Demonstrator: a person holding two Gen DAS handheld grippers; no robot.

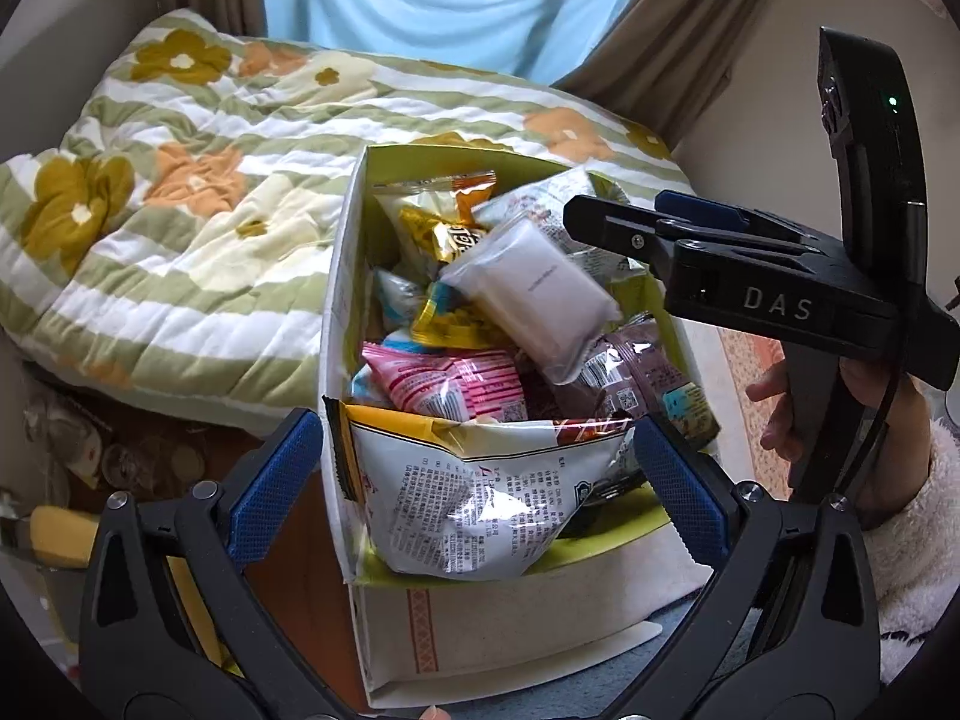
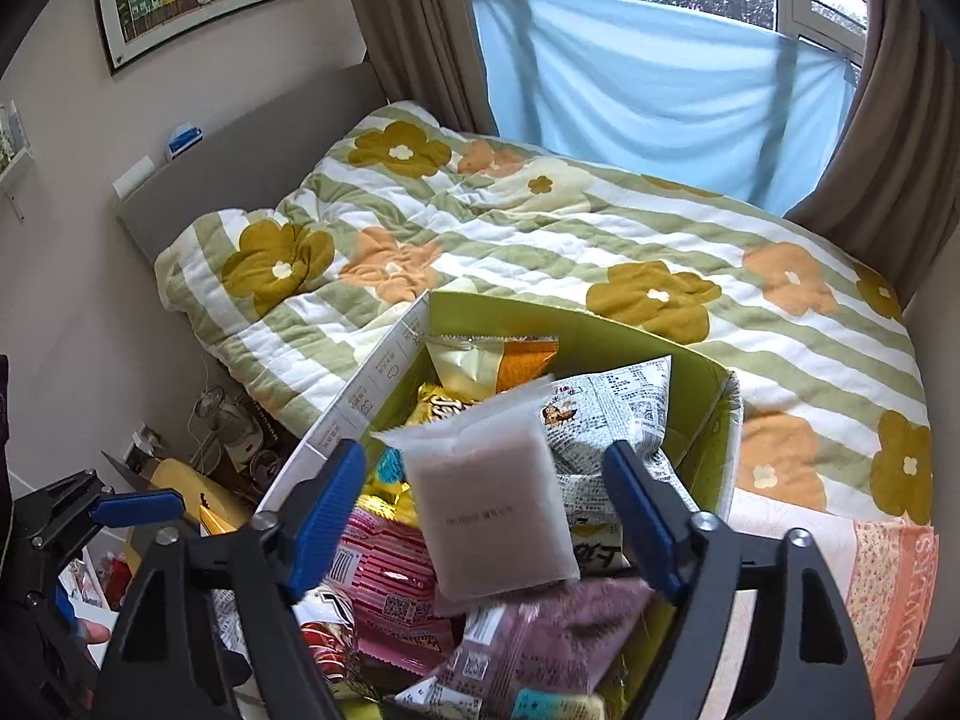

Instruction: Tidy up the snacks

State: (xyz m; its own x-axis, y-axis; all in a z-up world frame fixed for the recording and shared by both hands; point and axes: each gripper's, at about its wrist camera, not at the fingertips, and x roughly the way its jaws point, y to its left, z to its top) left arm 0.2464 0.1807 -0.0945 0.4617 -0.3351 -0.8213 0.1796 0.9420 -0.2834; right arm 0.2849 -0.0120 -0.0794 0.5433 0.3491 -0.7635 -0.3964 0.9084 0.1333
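An open cardboard box with a green inside holds several snack packets. My right gripper hangs open over the box. A white flat packet, slightly blurred, lies tilted over the pile between the fingers, and neither blue pad touches it. My left gripper is open wide at the box's near end, around a crumpled white bag with printed text, without pressing it. A pink packet and a purple one lie lower in the box.
The box rests at the edge of a bed with a green-striped flower quilt. Jars and clutter fill the floor to the left. A hand in a fleecy white sleeve holds the right gripper. Curtains and a blue cloth hang behind.
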